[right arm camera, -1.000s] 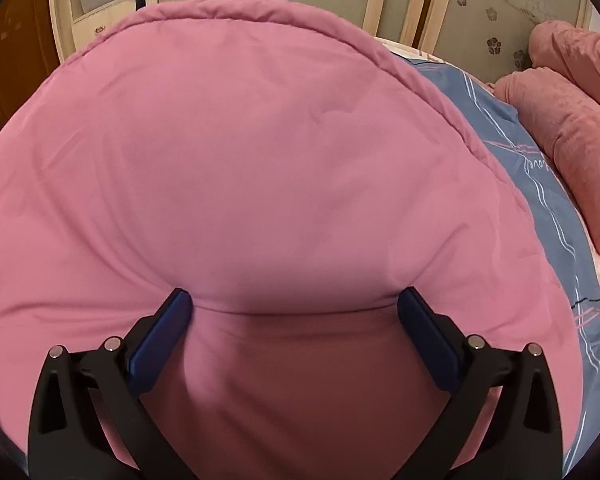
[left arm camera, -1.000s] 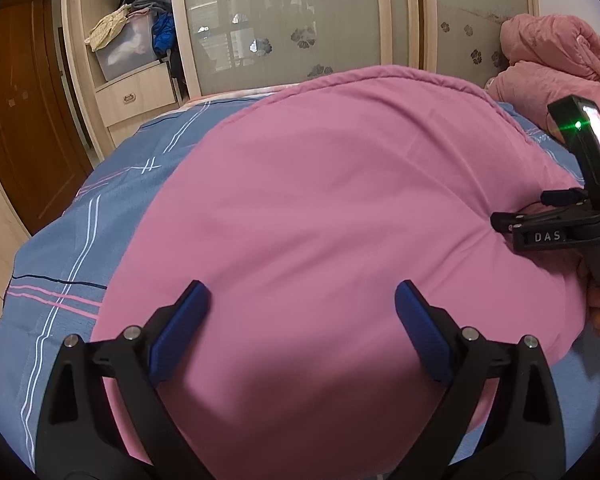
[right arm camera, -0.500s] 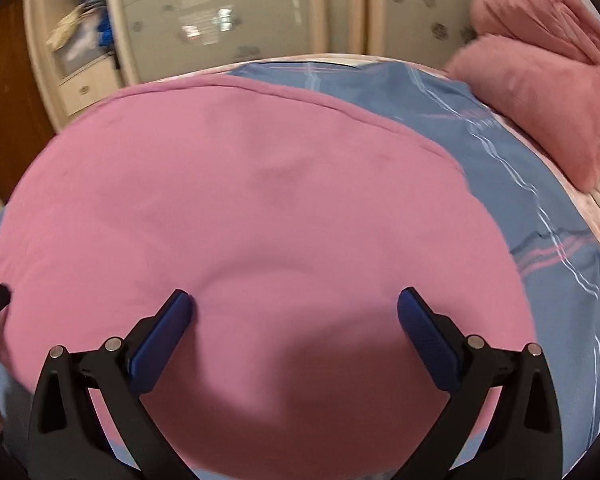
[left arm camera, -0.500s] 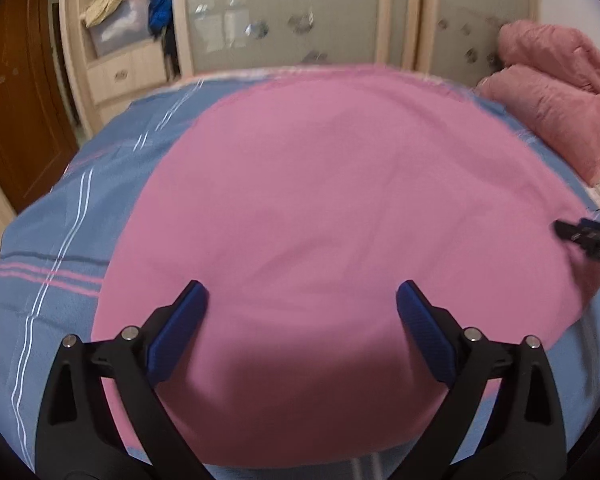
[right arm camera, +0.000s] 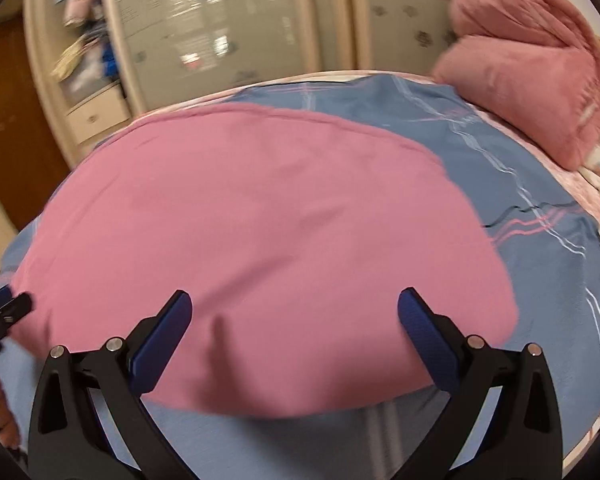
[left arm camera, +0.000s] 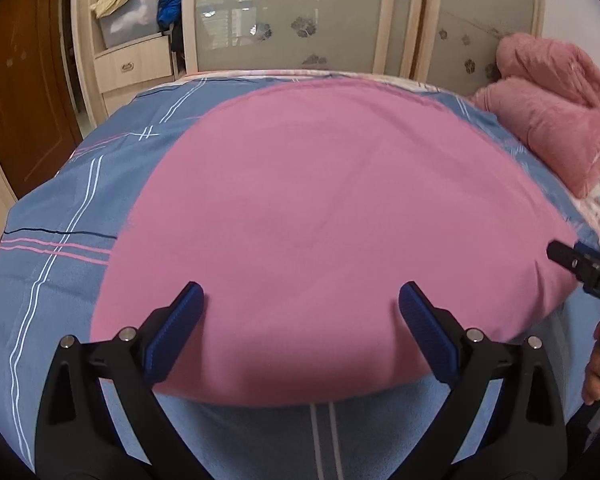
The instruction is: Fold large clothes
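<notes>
My left gripper [left arm camera: 300, 320] and right gripper [right arm camera: 294, 330] hung spread wide and empty above the near edge of the pink garment [left arm camera: 332, 220], which lay flat on the blue striped bedspread [left arm camera: 52, 280].

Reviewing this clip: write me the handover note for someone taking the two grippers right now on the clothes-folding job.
Left gripper: open, empty, above the near edge of the pink garment.
Right gripper: open, empty, also above the near edge; that view is motion-blurred.
The garment lies spread flat on the blue striped bedspread, with no grip on it. A pink blanket sits at the far right of the bed.
Done: garment laid out, apparently smooth; whether it is already folded over, I cannot tell.
Left: probably grasp an edge and make the next fold.
</notes>
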{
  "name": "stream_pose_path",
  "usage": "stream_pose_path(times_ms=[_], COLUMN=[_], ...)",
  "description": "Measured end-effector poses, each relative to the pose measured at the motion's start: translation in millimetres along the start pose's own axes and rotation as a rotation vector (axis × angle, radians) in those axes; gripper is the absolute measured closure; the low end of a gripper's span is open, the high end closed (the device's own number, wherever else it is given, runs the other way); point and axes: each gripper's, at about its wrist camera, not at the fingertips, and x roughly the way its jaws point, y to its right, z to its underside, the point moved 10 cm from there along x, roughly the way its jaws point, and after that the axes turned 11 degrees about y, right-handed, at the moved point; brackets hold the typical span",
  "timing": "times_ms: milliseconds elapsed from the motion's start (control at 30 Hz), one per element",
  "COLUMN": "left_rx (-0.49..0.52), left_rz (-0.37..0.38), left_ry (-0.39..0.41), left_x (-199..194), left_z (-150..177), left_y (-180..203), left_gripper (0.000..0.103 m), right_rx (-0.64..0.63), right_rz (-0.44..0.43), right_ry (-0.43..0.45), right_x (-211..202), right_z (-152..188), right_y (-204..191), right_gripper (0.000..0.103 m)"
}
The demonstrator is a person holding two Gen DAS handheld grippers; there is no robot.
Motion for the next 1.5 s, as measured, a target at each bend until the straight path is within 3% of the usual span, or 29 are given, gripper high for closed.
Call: stream_pose_path(times_ms=[167,400,667,967,1100,1167,1267,1367,1433,1500], left_rx=[0.031,0.008,-0.005,-0.056,-0.155,-0.213,-0.084,0.166,0.307,0.403], left_rz=[-0.042,-0.076,-0.113,-0.130,-0.159,-0.100,-0.005,0.048,0.032,-0.029], left_ry=[-0.026,-0.083,-0.089,-0.078,-0.119,-0.092,-0.040,-0.040,-0.056,-0.076], left_x=[10,26,18,1,-2,-14,-33,-35,-27,-12], left_z=[14,22,28,30,41,36,28,37,48,56], left_y=[2,-13,-38,-65,-98,-102,-73,-15,12,25], left_gripper=[0.003,0.002,0.002,0.002,0.002,0.002,0.002,0.002,0.002,0.002], right_rx=[-0.043,-0.042,-0.069,-0.097,-0.059,-0.087,-0.238,-0.461,-0.569,-0.657], right_rz=[-0.010,-0.005,0.097,0.195,0.239,0.233,0.085,0.005,-0.053,-0.082], right_ry=[-0.056,-0.119,-0.125,-0.097,-0.100,-0.094,-0.114,-0.098,-0.118,-0.150], right_x=[18,40,35,19,16,6,-6,-16,-14,-6], right_z=[12,24,31,31,34,33,41,48,59,73], right_y=[-24,-18,25,45,76,72,20,-44,-80,-103], right_gripper=[0.001,0.001,0.001,0.001,0.001,0.001,0.001,0.001,0.001,0.001])
